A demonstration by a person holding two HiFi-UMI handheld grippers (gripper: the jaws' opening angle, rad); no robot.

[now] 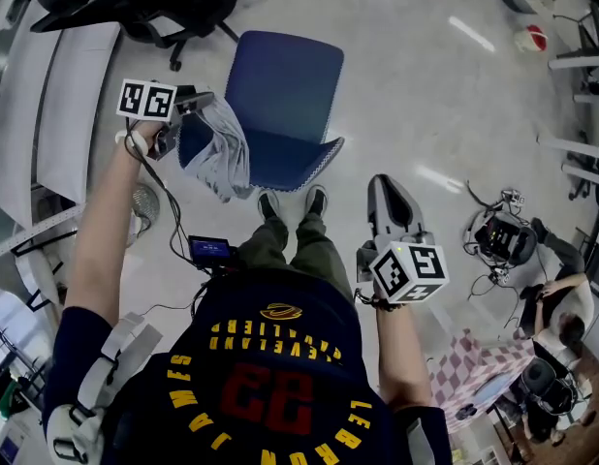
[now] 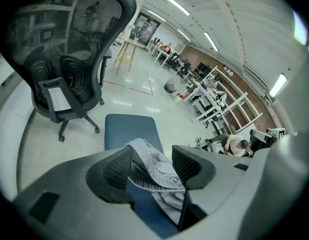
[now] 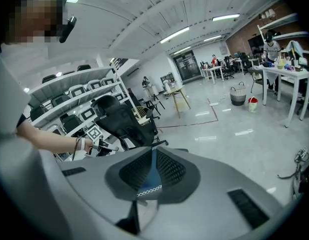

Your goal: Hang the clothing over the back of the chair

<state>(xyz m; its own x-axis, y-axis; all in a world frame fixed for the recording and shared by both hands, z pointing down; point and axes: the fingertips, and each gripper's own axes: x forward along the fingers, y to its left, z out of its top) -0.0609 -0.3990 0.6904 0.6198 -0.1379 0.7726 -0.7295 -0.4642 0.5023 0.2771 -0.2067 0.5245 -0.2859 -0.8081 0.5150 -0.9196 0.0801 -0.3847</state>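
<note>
Found left gripper at back of blue chair, jaws spread wide around grey striped garment, not pinching. Reads as a release, to leave cloth draped over top edge. Found right gripper well apart, jaws pressed together, empty, kept clear. Garment: crumpled, bunched at corner on left-gripper side, hanging unevenly.

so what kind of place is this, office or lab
Probably an open-plan lab or workshop: long work tables, shelving racks of equipment, and cables and gear lying on the polished floor.
</note>
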